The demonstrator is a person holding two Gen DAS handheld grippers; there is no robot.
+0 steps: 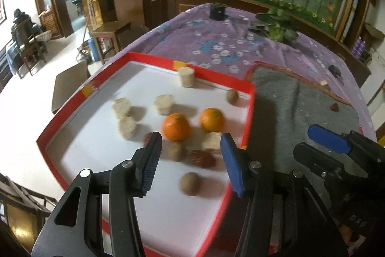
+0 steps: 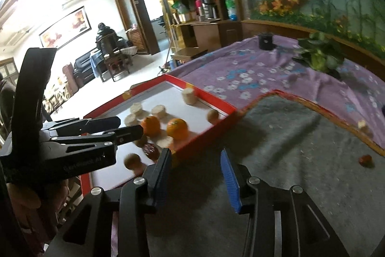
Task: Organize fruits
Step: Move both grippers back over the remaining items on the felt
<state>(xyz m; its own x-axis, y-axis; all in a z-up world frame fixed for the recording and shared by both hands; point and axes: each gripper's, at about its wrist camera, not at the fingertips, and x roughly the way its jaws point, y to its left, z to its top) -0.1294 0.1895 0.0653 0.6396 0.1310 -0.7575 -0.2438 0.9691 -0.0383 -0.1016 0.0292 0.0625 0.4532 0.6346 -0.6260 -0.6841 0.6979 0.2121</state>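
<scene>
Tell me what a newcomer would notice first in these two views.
Two bright oranges sit side by side in the middle of the red-rimmed white tray, among pale cylinders and small brown fruits. Right of the tray lies a grey mat on a purple flowered cloth.

— Can you read anything from where you stand?
— Barely. In your left wrist view, the right gripper (image 1: 336, 143) carries embossed letters on its black body; they look like "DAS".
— And your left gripper (image 2: 125, 127)?
— It has a pale line of print in the right wrist view, too blurred to read.
</scene>
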